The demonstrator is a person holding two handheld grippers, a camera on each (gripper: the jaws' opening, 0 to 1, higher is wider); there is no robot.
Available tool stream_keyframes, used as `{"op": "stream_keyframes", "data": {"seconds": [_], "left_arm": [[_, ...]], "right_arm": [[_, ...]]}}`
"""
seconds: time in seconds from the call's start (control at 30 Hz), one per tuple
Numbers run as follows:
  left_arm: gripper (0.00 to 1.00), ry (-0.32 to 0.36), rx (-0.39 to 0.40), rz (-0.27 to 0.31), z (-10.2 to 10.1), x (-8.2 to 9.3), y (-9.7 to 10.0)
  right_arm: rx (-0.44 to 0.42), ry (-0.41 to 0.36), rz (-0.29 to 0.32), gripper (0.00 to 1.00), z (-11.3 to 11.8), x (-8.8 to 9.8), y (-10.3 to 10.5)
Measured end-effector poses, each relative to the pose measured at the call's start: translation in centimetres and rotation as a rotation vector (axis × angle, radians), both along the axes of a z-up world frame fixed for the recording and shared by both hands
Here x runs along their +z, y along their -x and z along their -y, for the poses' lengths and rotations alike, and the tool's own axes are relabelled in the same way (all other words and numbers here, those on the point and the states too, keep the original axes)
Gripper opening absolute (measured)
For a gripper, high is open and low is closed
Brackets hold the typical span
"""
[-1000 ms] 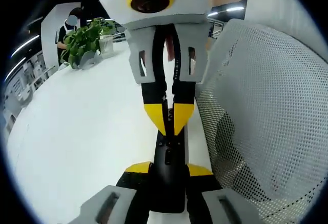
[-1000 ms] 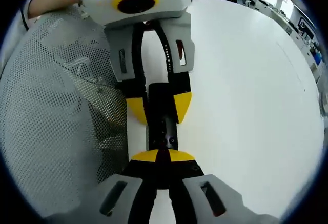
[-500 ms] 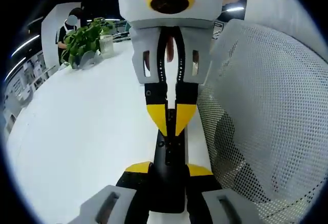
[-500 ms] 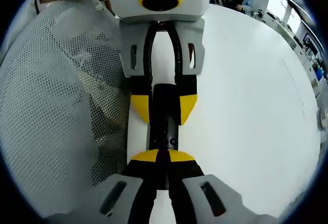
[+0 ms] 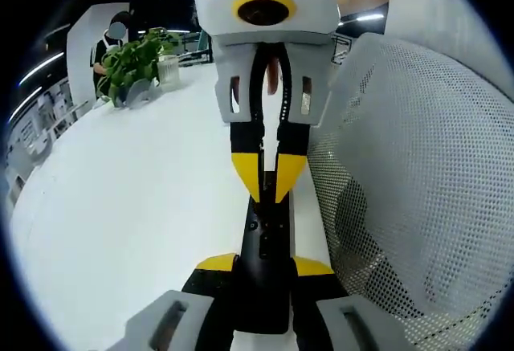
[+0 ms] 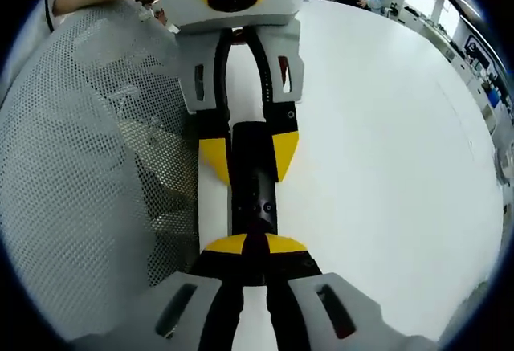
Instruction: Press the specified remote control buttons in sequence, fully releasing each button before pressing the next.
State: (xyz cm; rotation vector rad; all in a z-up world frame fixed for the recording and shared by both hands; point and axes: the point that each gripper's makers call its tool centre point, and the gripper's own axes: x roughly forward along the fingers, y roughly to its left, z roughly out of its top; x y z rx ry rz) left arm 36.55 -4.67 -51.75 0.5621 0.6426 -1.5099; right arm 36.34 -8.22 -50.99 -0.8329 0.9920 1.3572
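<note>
Your left gripper (image 5: 263,264) is clamped on the near end of the black remote control (image 5: 267,234), its yellow pads hugging both sides. Your right gripper (image 6: 245,245) has its jaws pressed together, tips on the remote's button face. The remote lies above the white table (image 5: 120,222), stretched between your two grippers. A white mesh sleeve (image 5: 418,182) runs alongside. A potted plant (image 5: 132,62) stands far off.

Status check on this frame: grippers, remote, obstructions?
Left gripper shut on remote. Right gripper shut, tips on remote's other end. Mesh chair alongside; nothing blocking.
</note>
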Motion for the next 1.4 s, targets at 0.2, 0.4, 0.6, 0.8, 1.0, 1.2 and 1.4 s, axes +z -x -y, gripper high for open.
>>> {"op": "stream_keyframes", "data": {"seconds": [0.2,0.4,0.6,0.8,1.0,1.2,1.4], "left_arm": [[0.24,-0.003,-0.008,0.005,0.0,0.0,0.0],[0.24,-0.007,-0.009,0.006,0.0,-0.1,0.0],[0.24,-0.005,-0.006,0.004,0.0,0.0,0.0],[0.24,0.0,-0.006,0.0,0.0,0.1,0.1],[0.24,0.0,-0.005,-0.001,0.0,0.1,0.1],[0.24,0.001,-0.005,-0.001,0.0,0.1,0.1],[0.24,0.002,-0.005,-0.001,0.0,0.1,0.1]], "right_arm": [[0.056,0.024,0.029,0.05,-0.1,-0.1,0.1],[0.016,0.003,0.005,0.05,0.0,-0.1,0.0],[-0.023,-0.013,0.012,0.05,0.1,0.0,0.0],[-0.039,-0.011,0.019,0.04,0.3,0.1,0.1],[-0.079,-0.042,0.016,0.04,0.5,0.1,0.0],[-0.106,-0.034,0.021,0.03,1.0,0.1,0.0],[-0.111,-0.01,0.026,0.02,1.9,0.1,0.0]]}}
